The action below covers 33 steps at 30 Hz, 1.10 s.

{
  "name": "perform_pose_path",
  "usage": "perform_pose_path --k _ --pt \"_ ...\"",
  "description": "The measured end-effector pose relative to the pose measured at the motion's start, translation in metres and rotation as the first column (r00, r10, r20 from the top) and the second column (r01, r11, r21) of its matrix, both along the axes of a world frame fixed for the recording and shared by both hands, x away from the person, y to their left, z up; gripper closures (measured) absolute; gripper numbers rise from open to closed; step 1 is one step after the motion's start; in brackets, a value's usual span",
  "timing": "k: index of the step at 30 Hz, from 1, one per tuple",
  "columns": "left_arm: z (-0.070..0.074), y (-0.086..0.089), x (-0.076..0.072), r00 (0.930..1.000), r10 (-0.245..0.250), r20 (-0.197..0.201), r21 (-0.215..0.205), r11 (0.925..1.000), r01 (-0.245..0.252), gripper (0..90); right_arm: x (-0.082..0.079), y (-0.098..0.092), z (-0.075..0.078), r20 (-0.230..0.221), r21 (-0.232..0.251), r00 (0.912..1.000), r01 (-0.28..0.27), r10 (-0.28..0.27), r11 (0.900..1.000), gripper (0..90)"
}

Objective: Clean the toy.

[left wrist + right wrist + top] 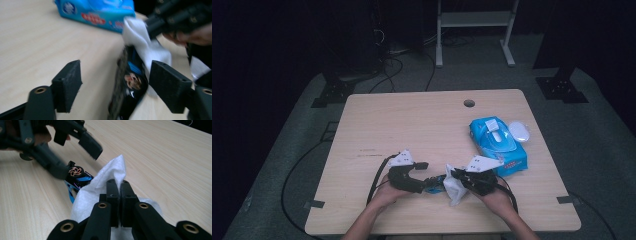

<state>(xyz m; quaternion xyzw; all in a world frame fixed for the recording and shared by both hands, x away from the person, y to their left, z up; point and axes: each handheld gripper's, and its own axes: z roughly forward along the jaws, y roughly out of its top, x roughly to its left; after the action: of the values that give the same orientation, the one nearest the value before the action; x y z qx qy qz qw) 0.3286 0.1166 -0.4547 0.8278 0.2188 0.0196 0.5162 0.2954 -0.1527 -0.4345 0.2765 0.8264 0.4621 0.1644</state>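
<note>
Centrally: dark glossy packet (130, 82), long axis pointing away, between open left gripper (115, 82) jaws; right gripper (119, 195) clamps white wipe (100, 190) just beside.

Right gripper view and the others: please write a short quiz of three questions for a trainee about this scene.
1. True or false: the right gripper is shut on the white wipe.
2. What lies between the open jaws of the left gripper? A) small black and blue device B) a spoon C) a cup
3. Which side of the table, in the high view, has the blue wipes pack?

Key: 1 true; 2 A; 3 the right side.
</note>
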Motion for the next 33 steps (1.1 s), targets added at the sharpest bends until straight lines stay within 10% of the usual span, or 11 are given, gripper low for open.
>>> perform_pose_path --k 4,8,15,19,22,28,33 --pt "-0.008 -0.013 -0.007 0.9958 -0.088 0.025 0.093 0.992 0.085 24.9 0.0 0.0 0.0 -0.006 0.003 1.0 0.006 -0.006 1.0 87.0" --pt "-0.013 -0.025 -0.01 0.986 -0.129 0.106 0.18 0.9776 0.108 53.0 0.001 0.0 0.001 -0.016 0.001 0.9998 0.007 -0.007 1.0 87.0" --pt "-0.005 -0.023 -0.004 0.9734 -0.154 0.17 0.183 0.9754 0.123 60.0 0.01 0.004 0.005 -0.019 -0.018 0.9992 0.035 -0.036 0.999 86.7" --pt "-0.002 -0.016 0.009 0.9714 -0.058 0.23 0.172 0.9849 0.018 65.4 0.024 0.005 0.006 -0.037 0.023 0.9964 0.077 -0.076 0.997 86.7" --pt "-0.005 -0.01 0.013 0.9605 -0.046 0.274 0.219 0.9756 -0.016 65.3 0.033 0.01 0.003 -0.042 0.023 0.9946 0.096 -0.095 0.995 86.7" --pt "-0.01 -0.002 0.017 0.9607 -0.057 0.272 0.22 0.9755 -0.004 64.8 0.051 0.025 0.006 -0.043 0.029 0.9939 0.102 -0.101 0.994 86.7" --pt "-0.012 -0.001 0.017 0.974 -0.052 0.221 0.182 0.9832 0.011 51.6 0.054 0.025 0.003 -0.059 0.022 0.9939 0.094 -0.093 0.995 87.0"
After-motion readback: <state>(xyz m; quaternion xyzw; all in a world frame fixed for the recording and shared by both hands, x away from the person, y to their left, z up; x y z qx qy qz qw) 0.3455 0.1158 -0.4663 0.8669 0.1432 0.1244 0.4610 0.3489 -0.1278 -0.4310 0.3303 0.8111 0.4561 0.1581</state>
